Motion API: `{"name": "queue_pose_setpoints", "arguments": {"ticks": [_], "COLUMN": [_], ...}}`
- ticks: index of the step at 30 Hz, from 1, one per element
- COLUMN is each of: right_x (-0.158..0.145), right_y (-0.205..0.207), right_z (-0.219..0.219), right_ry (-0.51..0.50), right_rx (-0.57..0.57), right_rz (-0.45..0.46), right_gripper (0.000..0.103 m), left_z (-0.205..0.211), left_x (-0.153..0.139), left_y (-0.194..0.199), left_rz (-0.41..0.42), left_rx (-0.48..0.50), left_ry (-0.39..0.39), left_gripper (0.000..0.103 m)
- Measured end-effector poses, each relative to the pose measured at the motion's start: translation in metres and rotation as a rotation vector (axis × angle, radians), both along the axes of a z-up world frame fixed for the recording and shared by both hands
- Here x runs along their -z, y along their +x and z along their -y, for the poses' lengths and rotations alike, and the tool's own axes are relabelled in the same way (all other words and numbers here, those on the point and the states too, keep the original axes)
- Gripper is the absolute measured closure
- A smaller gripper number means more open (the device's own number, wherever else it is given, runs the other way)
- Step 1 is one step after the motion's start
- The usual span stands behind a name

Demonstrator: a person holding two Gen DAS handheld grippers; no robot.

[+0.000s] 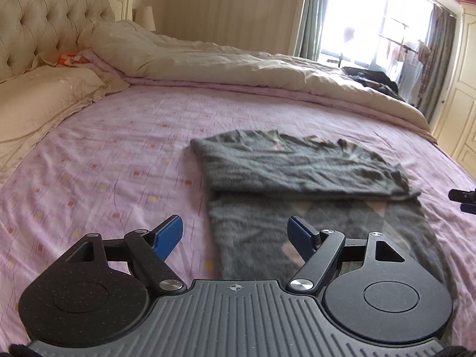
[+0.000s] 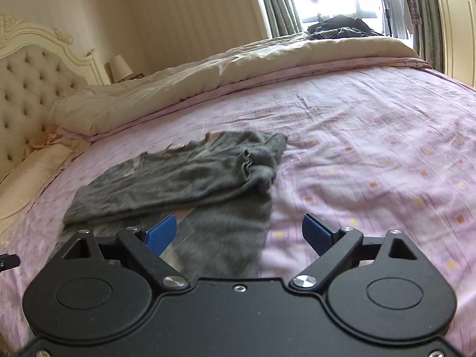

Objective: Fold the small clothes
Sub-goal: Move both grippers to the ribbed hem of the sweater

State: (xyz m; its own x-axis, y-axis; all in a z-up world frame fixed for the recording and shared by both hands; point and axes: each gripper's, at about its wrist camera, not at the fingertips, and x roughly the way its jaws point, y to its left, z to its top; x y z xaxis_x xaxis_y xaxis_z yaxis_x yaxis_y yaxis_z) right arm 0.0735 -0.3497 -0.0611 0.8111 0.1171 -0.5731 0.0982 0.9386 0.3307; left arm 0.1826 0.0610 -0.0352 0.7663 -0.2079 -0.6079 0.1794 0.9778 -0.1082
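A dark grey garment (image 1: 297, 166) (image 2: 184, 175) lies on the pink patterned bedsheet (image 1: 119, 154) (image 2: 372, 148). Its far half is folded back over the near half, leaving a crumpled sleeve end at the right. My left gripper (image 1: 235, 223) hovers open over the garment's near left edge, its blue pads (image 1: 168, 238) holding nothing. My right gripper (image 2: 239, 220) is open above the near right edge, also without anything between the pads. In the left wrist view a bit of the right gripper (image 1: 464, 197) shows at the right border.
A cream duvet (image 1: 223, 59) (image 2: 208, 74) is bunched along the far side of the bed. A pillow (image 1: 38, 95) and tufted headboard (image 1: 38, 20) stand at the left. Dark clothes (image 2: 336, 29) lie at the far end by the window. A cupboard door (image 1: 458, 113) is at the right.
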Motion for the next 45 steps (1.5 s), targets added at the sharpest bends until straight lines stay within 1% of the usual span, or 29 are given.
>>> {"name": "queue_pose_setpoints", "arguments": {"ticks": [5,8,10,12,14,16,17,19,20,22,24,28,33,36,38,40,41,45], "right_x": [0.012,0.02,0.023,0.022,0.022,0.023,0.024,0.028,0.03,0.032,0.034,0.041,0.046,0.046,0.045,0.043,0.042,0.038], "right_y": [-0.053,-0.075,-0.089,-0.101,-0.108,-0.114,-0.115,-0.116,-0.115,-0.113,-0.109,-0.104,-0.102,-0.103,-0.103,-0.105,-0.106,-0.118], "right_z": [-0.031,-0.039,-0.047,-0.06,-0.078,-0.094,-0.101,-0.112,-0.114,-0.115,-0.116,-0.12,-0.122,-0.123,-0.12,-0.111,-0.103,-0.066], "right_ry": [-0.024,0.031,0.046,-0.02,-0.138,-0.257,-0.313,-0.409,-0.434,-0.431,-0.431,-0.472,-0.449,-0.469,-0.499,-0.528,-0.527,-0.433], "right_rx": [-0.048,-0.059,-0.069,-0.088,-0.12,-0.141,-0.147,-0.156,-0.155,-0.152,-0.154,-0.16,-0.172,-0.163,-0.119,-0.05,-0.011,0.122], "right_rz": [-0.081,-0.128,-0.144,-0.151,-0.164,-0.167,-0.165,-0.167,-0.166,-0.163,-0.166,-0.179,-0.185,-0.173,-0.163,-0.163,-0.168,-0.209], "right_gripper": [0.01,0.01,0.01,0.011,0.011,0.011,0.011,0.011,0.011,0.011,0.011,0.011,0.011,0.011,0.011,0.011,0.011,0.011], "left_z": [0.007,0.012,0.011,0.009,0.007,0.007,0.009,0.016,0.016,0.013,0.013,0.012,0.016,0.018,0.019,0.019,0.018,0.016], "left_x": [0.021,0.035,0.045,0.052,0.062,0.076,0.077,0.08,0.08,0.081,0.081,0.082,0.083,0.083,0.084,0.084,0.083,0.083], "left_y": [-0.045,-0.063,-0.074,-0.079,-0.084,-0.085,-0.089,-0.091,-0.091,-0.091,-0.091,-0.092,-0.094,-0.095,-0.095,-0.095,-0.095,-0.094], "left_rz": [-0.037,-0.042,-0.066,-0.079,-0.092,-0.149,-0.112,-0.096,-0.096,-0.099,-0.097,-0.086,-0.081,-0.078,-0.075,-0.075,-0.076,-0.08], "left_rx": [0.029,0.046,0.041,0.023,0.005,0.002,0.016,0.043,0.038,0.031,0.032,0.032,0.032,0.032,0.029,0.032,0.034,0.043], "left_ry": [0.012,0.032,0.005,-0.008,-0.004,0.007,0.039,0.104,0.1,0.075,0.078,0.079,0.086,0.089,0.09,0.091,0.091,0.091], "left_gripper": [0.027,0.027,0.027,0.027,0.027,0.027,0.026,0.025,0.025,0.025,0.025,0.025,0.022,0.02,0.019,0.019,0.019,0.019]}}
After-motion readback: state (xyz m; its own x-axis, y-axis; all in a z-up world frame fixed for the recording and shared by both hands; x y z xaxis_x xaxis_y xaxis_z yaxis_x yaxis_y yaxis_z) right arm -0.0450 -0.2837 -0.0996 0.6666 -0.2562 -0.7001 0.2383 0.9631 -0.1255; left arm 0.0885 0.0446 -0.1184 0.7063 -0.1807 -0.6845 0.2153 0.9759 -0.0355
